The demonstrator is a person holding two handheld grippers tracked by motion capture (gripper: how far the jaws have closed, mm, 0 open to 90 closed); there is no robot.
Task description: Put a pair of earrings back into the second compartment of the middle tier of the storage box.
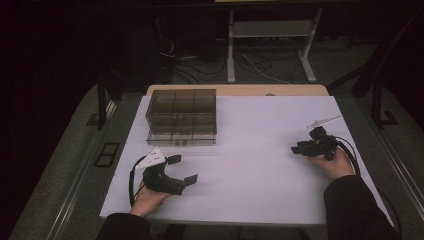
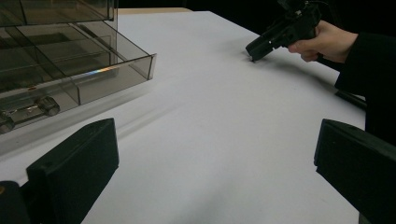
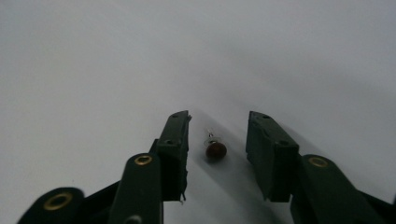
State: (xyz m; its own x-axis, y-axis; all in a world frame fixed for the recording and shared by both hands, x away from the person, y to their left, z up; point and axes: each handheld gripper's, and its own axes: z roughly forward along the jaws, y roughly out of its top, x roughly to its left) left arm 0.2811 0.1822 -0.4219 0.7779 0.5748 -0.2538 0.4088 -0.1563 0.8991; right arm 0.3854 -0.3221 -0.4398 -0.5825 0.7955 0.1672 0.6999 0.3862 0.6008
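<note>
A small pin with a round brown head (image 3: 215,149) lies on the white table (image 1: 250,165). My right gripper (image 3: 218,116) stands over it with a jaw on either side, and a gap shows between each pad and the pin. From above, the right gripper (image 1: 298,148) is at the table's right, tips pointing left and down. The left gripper view shows it (image 2: 254,50) tipped onto the surface. My left gripper (image 1: 184,169) rests near the front left, open wide with nothing between its jaws (image 2: 215,135).
A smoky see-through drawer box (image 1: 182,116) stands at the back left, its bottom drawer (image 2: 112,74) pulled out toward me. Small metal parts (image 2: 46,105) lie in a drawer. A stand and cables (image 1: 270,55) are on the floor beyond the table.
</note>
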